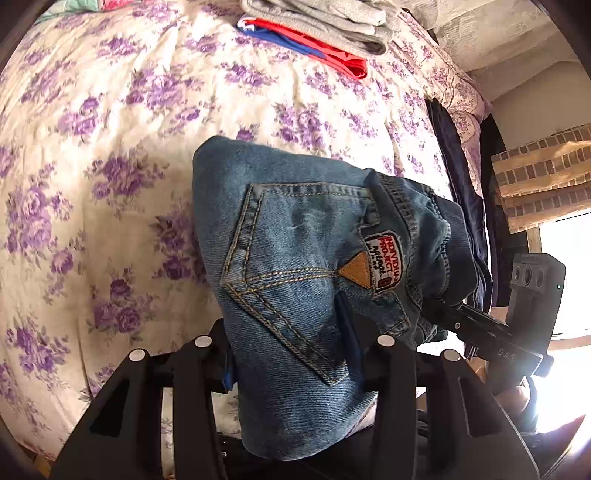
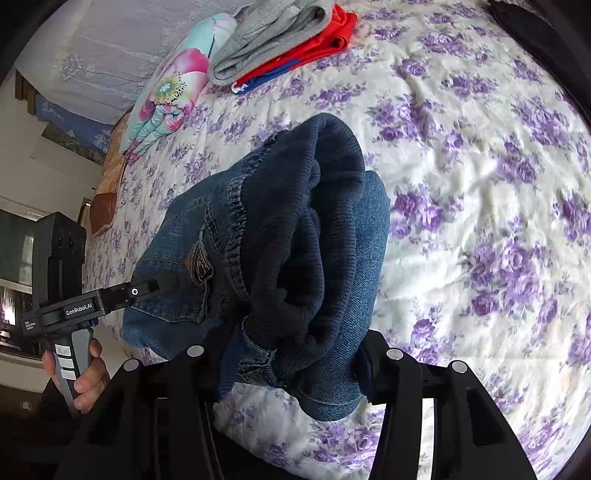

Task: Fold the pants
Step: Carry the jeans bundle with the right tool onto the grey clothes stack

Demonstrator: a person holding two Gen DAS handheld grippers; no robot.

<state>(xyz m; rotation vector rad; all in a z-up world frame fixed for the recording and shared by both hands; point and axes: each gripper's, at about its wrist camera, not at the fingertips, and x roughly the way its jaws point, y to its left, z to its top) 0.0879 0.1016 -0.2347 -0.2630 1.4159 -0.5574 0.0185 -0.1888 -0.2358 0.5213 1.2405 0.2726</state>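
A folded bundle of blue denim pants (image 1: pixel 295 258) with a back pocket and a stitched patch is held above the floral bedspread (image 1: pixel 110 147). My left gripper (image 1: pixel 291 354) is shut on one end of the bundle. My right gripper (image 2: pixel 291 365) is shut on the other end, where the dark ribbed waistband (image 2: pixel 314 229) shows. The right gripper also shows in the left wrist view (image 1: pixel 443 314), reaching into the pants from the right. The left gripper shows in the right wrist view (image 2: pixel 162 286), gripping the denim (image 2: pixel 177 258) from the left.
A stack of folded clothes, grey (image 1: pixel 332 22) over red and blue (image 1: pixel 325 51), lies at the far side of the bed. It also shows in the right wrist view (image 2: pixel 273 40). A floral pillow (image 2: pixel 173 85) lies beside it. Dark clothes (image 1: pixel 458 166) hang off the bed's right edge.
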